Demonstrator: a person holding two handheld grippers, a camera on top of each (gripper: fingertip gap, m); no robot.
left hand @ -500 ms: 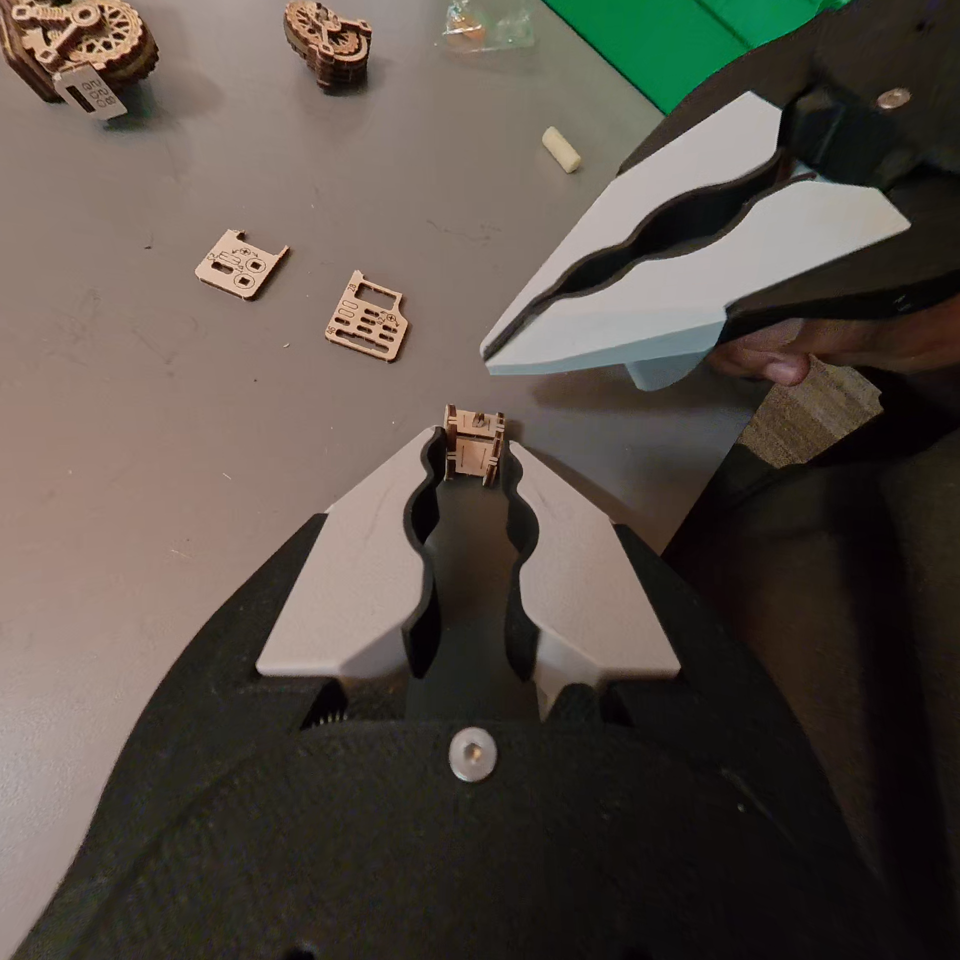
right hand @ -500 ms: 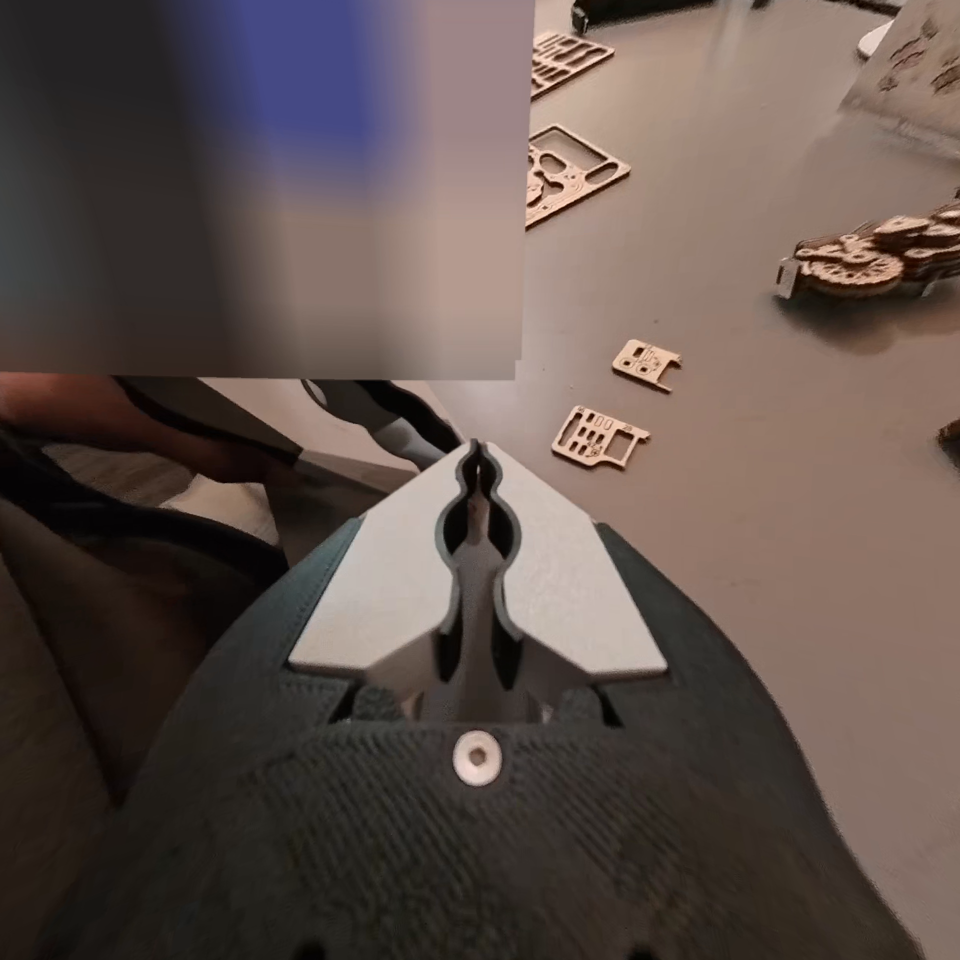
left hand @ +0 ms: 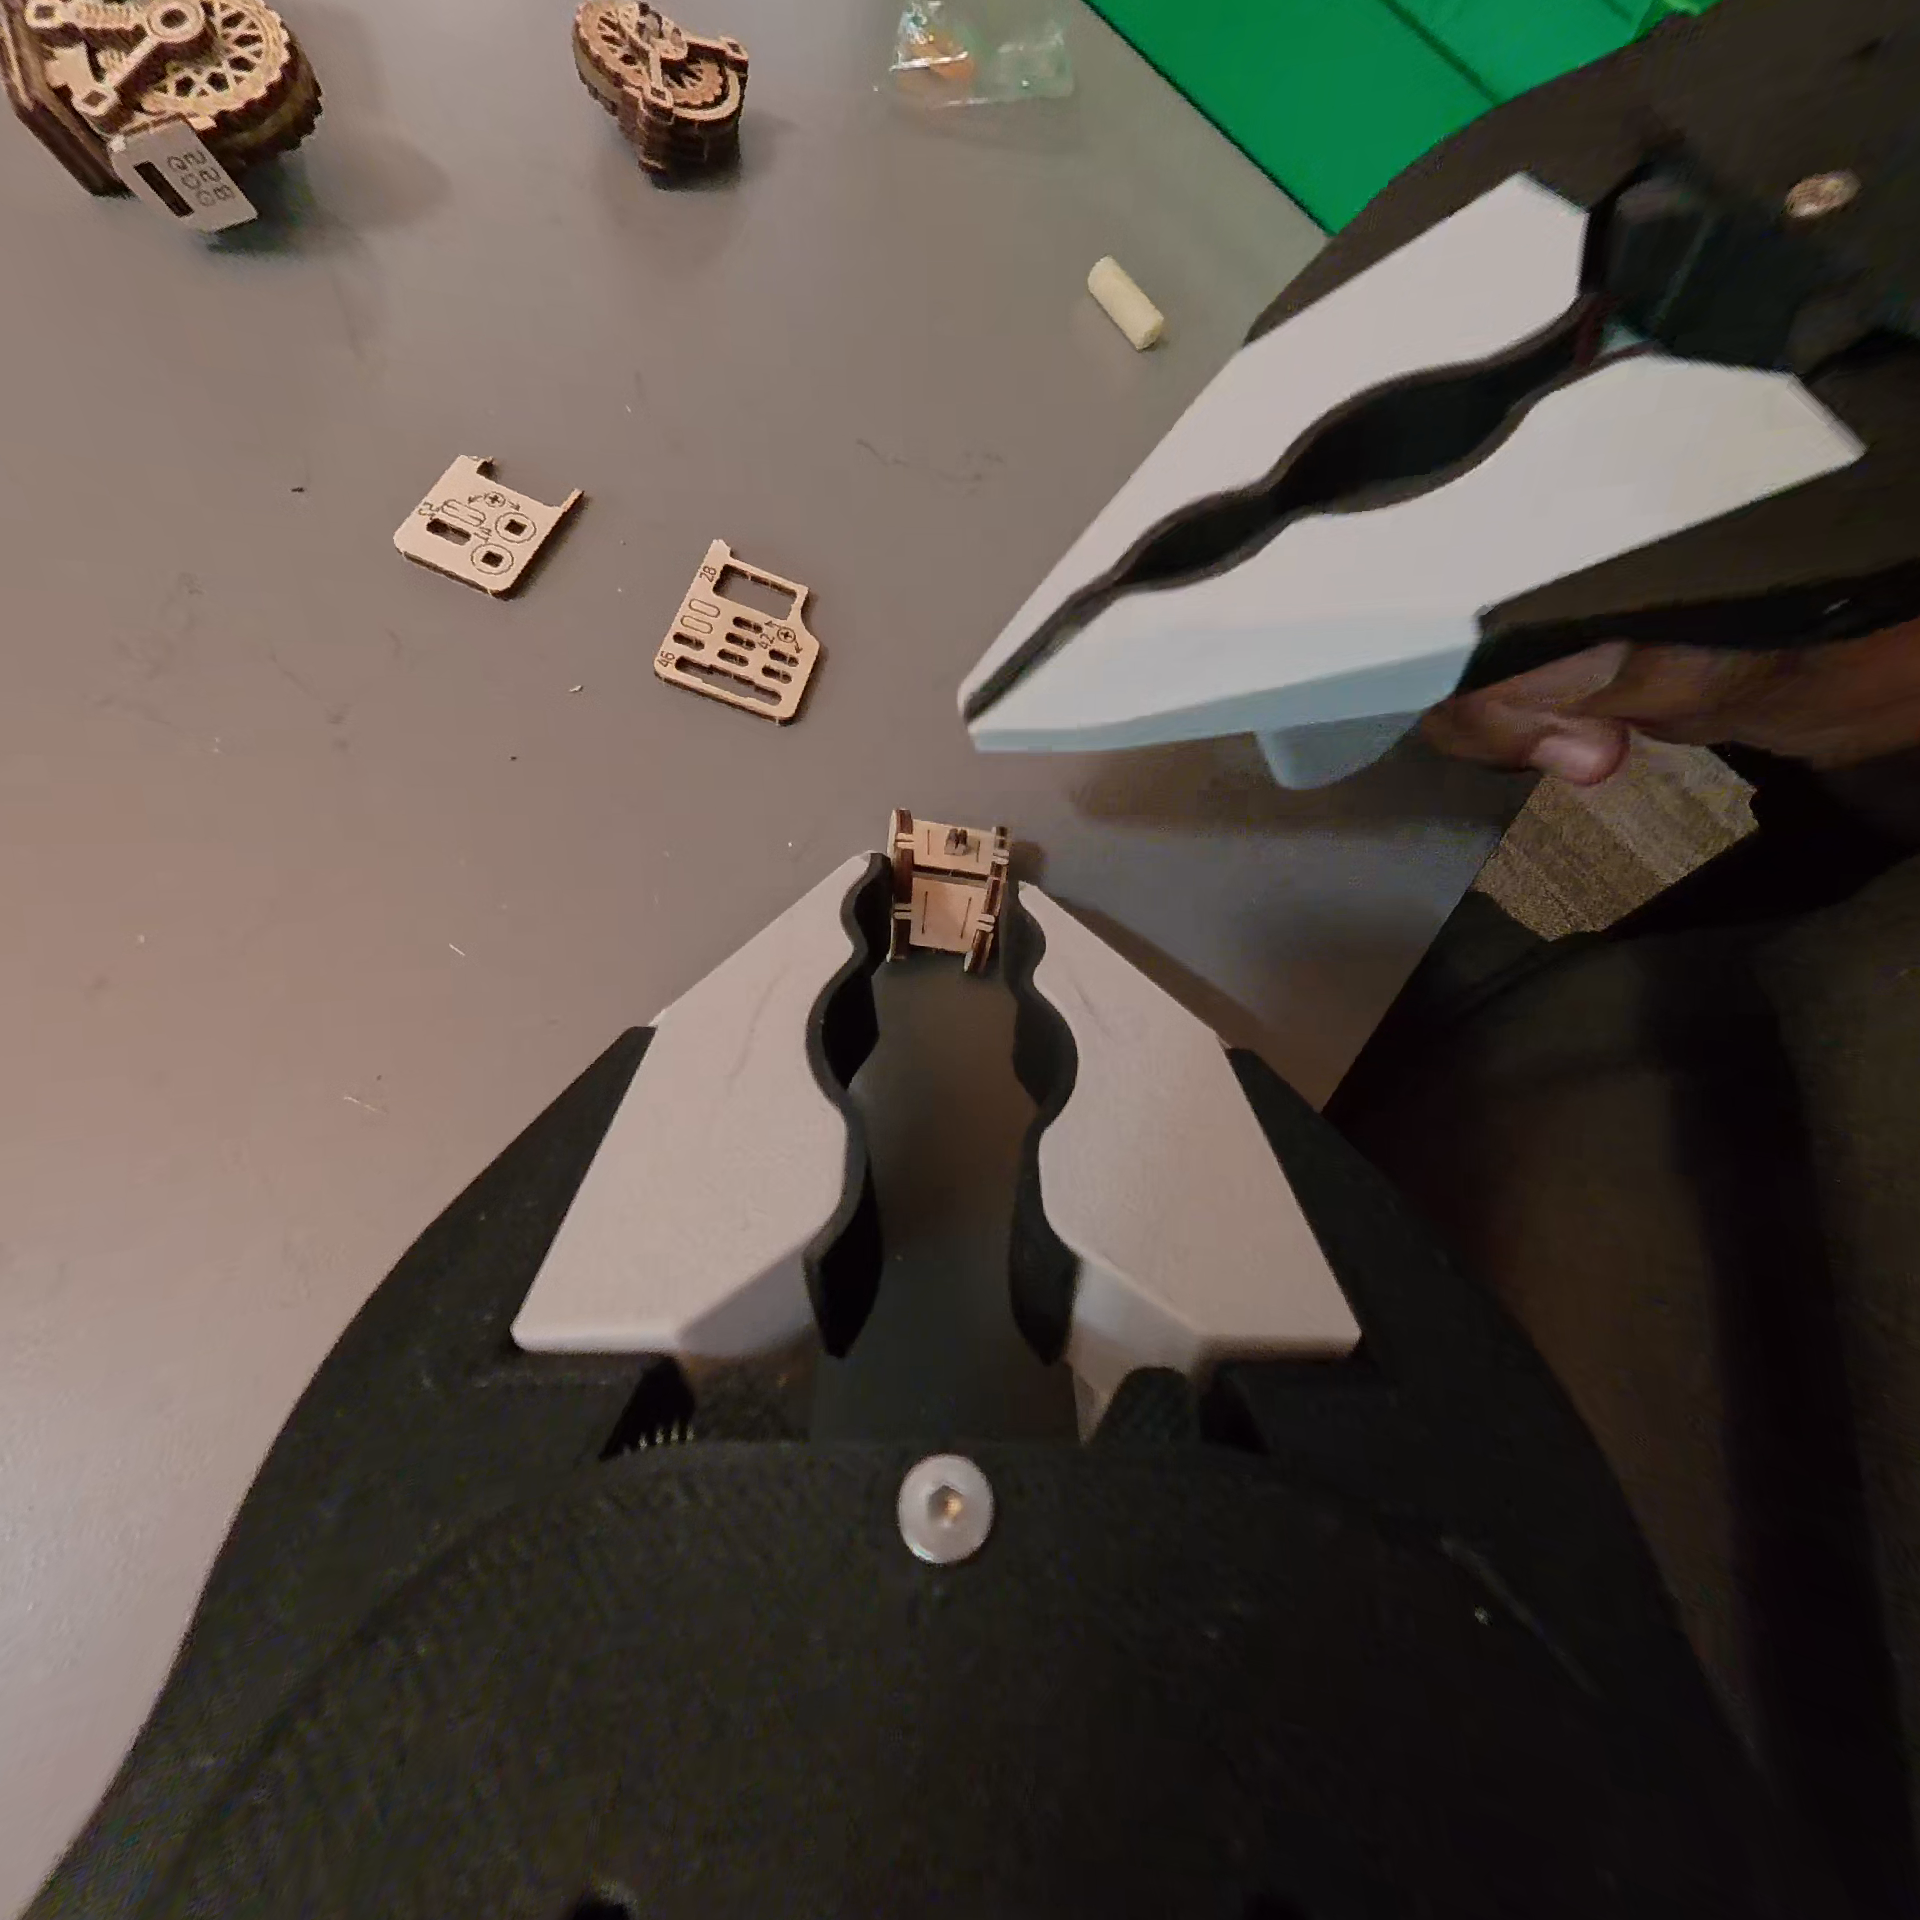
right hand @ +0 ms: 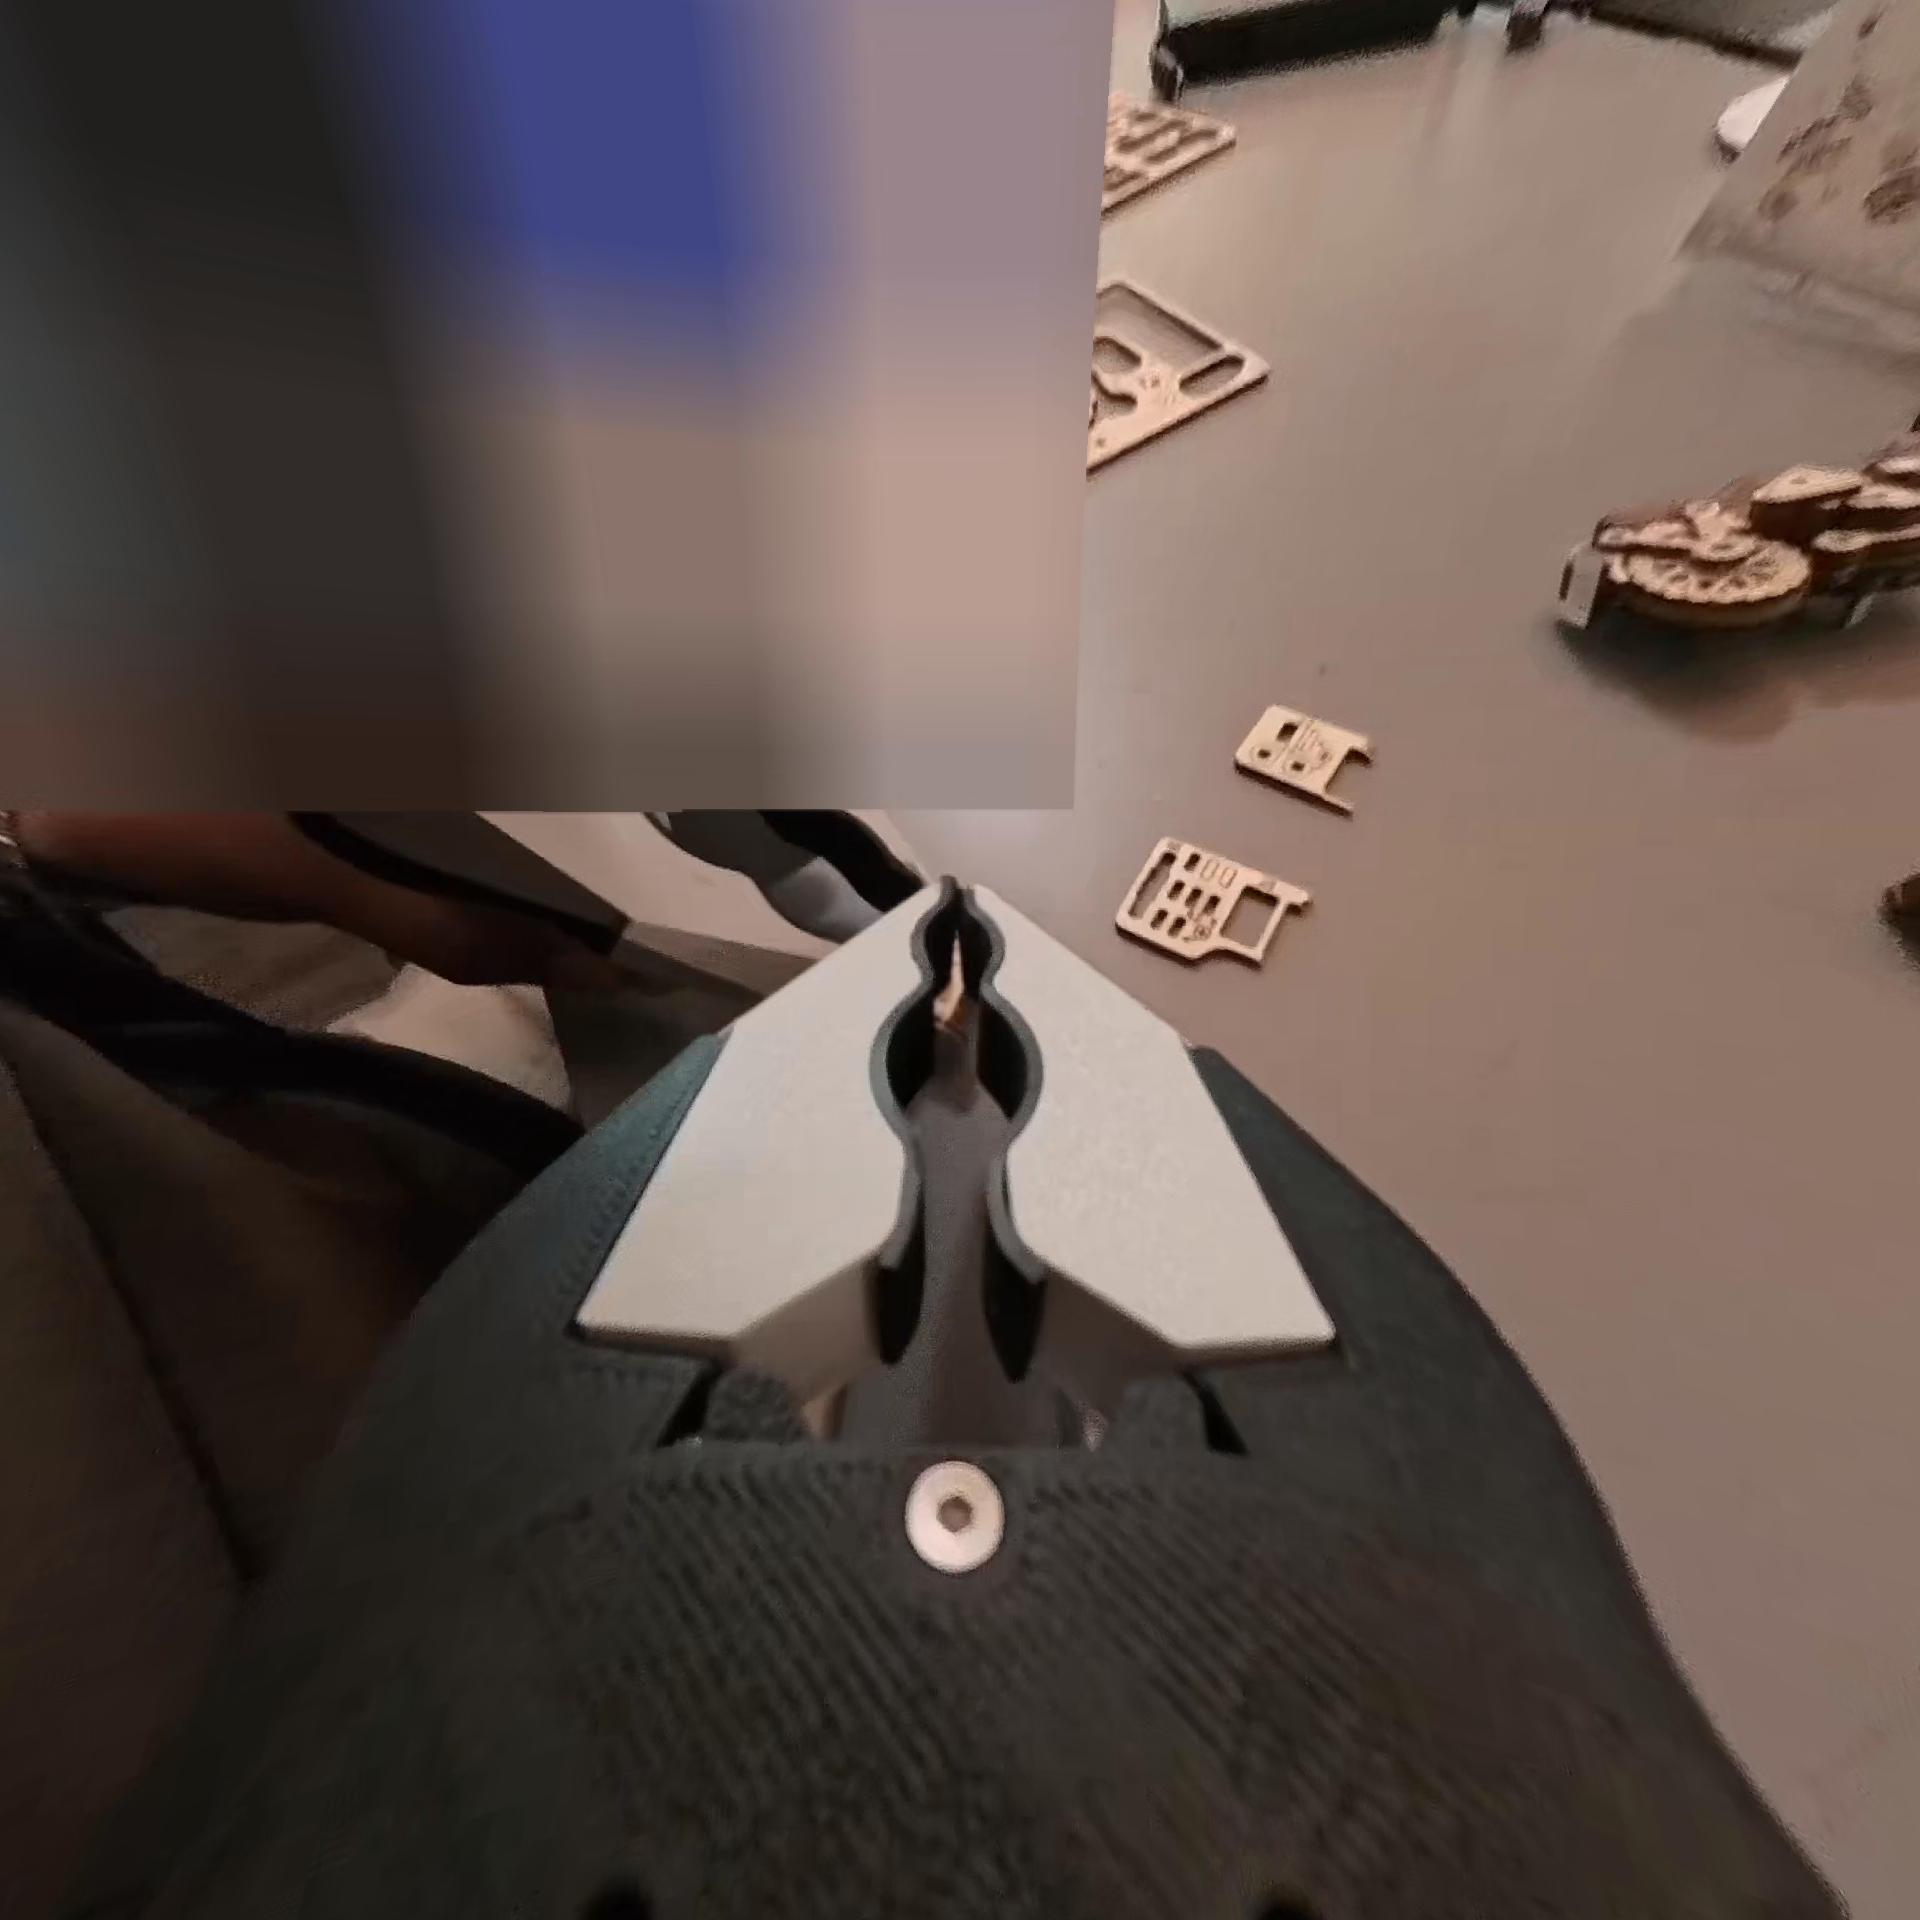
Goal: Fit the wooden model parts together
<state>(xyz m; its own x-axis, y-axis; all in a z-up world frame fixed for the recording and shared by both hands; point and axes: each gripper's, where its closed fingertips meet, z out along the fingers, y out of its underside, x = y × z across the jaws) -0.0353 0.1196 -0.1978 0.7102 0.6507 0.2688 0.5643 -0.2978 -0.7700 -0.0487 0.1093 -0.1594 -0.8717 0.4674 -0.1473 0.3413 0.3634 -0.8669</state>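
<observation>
Wooden and pale, a small box-shaped subassembly (left hand: 948, 896) sat pinched between the tips of the left tool (left hand: 948, 904), its slotted walls upright and one end jutting past the fingertips over the grey tabletop (left hand: 312, 935). The right tool (left hand: 977, 707) hovered just beyond and to the right of it, apart from it, with a hand (left hand: 1558, 717) showing under its body. In the right wrist view that tool (right hand: 951, 904) had its tips pressed together, and a thin sliver of light wood (right hand: 948, 1003) showed in the gap just behind them; whether it was truly gripped there could not be told.

Two flat laser-cut pieces lay loose on the tabletop ahead of the left tool: a notched plate with round and square holes (left hand: 483, 528) and, nearer, a plate with rows of slots (left hand: 740, 636), close together but not touching. Farther back stood a geared wooden model (left hand: 156, 94) with a grey tag on it, and a smaller layered wooden assembly (left hand: 665, 88). A clear plastic bag (left hand: 977, 57) and a small cream-coloured cylinder (left hand: 1124, 301) lay near the tabletop's far right edge, beside a green surface (left hand: 1351, 94). The right wrist view also showed cut-out wooden sheets (right hand: 1174, 384) farther off.
</observation>
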